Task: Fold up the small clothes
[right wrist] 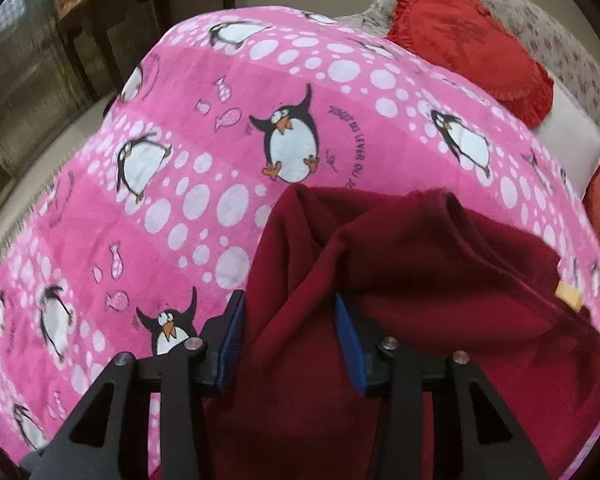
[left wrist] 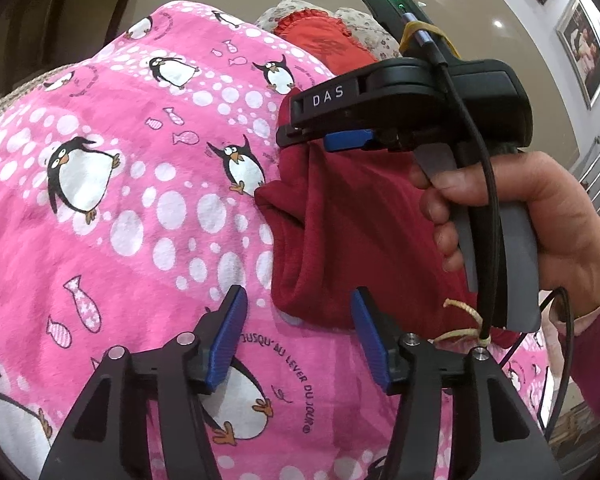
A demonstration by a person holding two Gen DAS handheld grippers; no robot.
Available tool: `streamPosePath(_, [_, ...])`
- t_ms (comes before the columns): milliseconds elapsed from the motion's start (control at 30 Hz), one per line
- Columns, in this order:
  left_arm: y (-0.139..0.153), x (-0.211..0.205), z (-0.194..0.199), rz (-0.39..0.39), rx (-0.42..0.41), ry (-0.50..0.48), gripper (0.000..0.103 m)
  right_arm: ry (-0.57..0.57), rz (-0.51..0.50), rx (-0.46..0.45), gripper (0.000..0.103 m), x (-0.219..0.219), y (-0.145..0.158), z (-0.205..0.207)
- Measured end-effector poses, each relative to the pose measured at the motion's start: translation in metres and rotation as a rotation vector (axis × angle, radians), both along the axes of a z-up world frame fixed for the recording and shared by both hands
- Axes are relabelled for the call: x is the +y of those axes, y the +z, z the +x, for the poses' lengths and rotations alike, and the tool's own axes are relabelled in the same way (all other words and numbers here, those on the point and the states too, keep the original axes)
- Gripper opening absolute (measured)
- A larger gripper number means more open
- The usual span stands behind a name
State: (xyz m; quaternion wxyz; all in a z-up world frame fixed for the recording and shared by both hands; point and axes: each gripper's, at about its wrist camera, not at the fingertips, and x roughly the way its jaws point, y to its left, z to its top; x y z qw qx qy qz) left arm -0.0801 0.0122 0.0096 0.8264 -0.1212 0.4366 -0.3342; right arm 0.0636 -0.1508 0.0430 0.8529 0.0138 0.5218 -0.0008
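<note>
On the pink penguin blanket (left wrist: 120,220) lies a dark red garment (right wrist: 440,264) — the right gripper (right wrist: 290,344) has a bunched fold between its jaws; the left gripper (left wrist: 298,340) hovers beside it, jaws apart, empty.

Two wrist fisheyes, angled down, close over penguin blanket (left wrist: 120,200), sharing red garment (right wrist: 420,260)

You had one dark red garment (right wrist: 400,264) on one pink penguin blanket (right wrist: 204,208), two grippers, and two red cushions (right wrist: 472,44) at the frame's upper right.
</note>
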Motion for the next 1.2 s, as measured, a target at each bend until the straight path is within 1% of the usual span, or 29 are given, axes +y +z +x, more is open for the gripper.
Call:
streamPosePath(100, [0.001, -0.002, 0.001, 0.007, 0.002, -0.002, 0.035, 0.007, 0.008, -0.001, 0.046, 0.0, 0.0, 0.001])
streamPosePath(133, [0.001, -0.002, 0.002, 0.012, 0.002, -0.004, 0.035, 0.011, 0.002, -0.002, 0.043, 0.001, 0.0, 0.001])
streamPosePath(167, [0.003, -0.003, 0.002, 0.028, 0.003, -0.011, 0.035, 0.016, -0.007, -0.004, 0.04, 0.001, 0.0, 0.0])
streamPosePath(233, [0.005, -0.008, 0.007, 0.055, 0.004, -0.023, 0.035, 0.028, -0.002, -0.006, 0.027, 0.001, 0.002, -0.002])
streamPosePath(300, [0.009, -0.012, 0.016, 0.067, 0.013, -0.03, 0.035, 0.02, 0.04, -0.011, 0.021, -0.005, 0.008, -0.007])
streamPosePath(400, [0.019, -0.012, 0.027, 0.074, 0.0, -0.028, 0.035, 0.016, 0.128, -0.033, 0.018, -0.02, 0.021, -0.014])
streamPosePath(467, [0.023, -0.016, 0.034, 0.072, -0.009, -0.034, 0.035, 0.012, 0.177, -0.047, 0.017, -0.03, 0.029, -0.019])
streamPosePath(567, [0.026, -0.03, 0.043, 0.064, -0.002, -0.093, 0.035, 0.007, 0.224, -0.06, 0.016, -0.038, 0.036, -0.024])
streamPosePath(667, [0.032, -0.036, 0.046, 0.03, -0.006, -0.141, 0.035, 0.003, 0.253, -0.067, 0.016, -0.042, 0.038, -0.024])
streamPosePath(700, [0.034, -0.035, 0.047, 0.002, -0.009, -0.152, 0.035, 0.005, 0.254, -0.067, 0.016, -0.041, 0.038, -0.024])
streamPosePath(767, [0.036, -0.031, 0.052, -0.034, -0.005, -0.146, 0.036, 0.016, 0.253, -0.068, 0.016, -0.042, 0.039, -0.024])
streamPosePath(833, [0.032, -0.031, 0.062, -0.005, 0.0, -0.115, 0.036, 0.021, 0.258, -0.071, 0.015, -0.041, 0.041, -0.025])
streamPosePath(933, [0.02, -0.037, 0.076, 0.025, 0.039, -0.092, 0.036, 0.026, 0.274, -0.077, 0.015, -0.044, 0.044, -0.028])
streamPosePath(1033, [0.009, -0.048, 0.077, 0.035, 0.054, -0.12, 0.036, 0.043, 0.277, -0.083, 0.015, -0.045, 0.05, -0.033])
streamPosePath(1100, [0.006, -0.057, 0.073, 0.022, 0.053, -0.147, 0.036, 0.049, 0.276, -0.084, 0.015, -0.046, 0.051, -0.035])
streamPosePath(1133, [0.004, -0.061, 0.072, 0.015, 0.046, -0.151, 0.035, 0.049, 0.281, -0.08, 0.015, -0.047, 0.05, -0.034])
streamPosePath(1200, [0.003, -0.063, 0.069, -0.001, 0.024, -0.146, 0.022, 0.052, 0.28, -0.068, 0.015, -0.046, 0.046, -0.031])
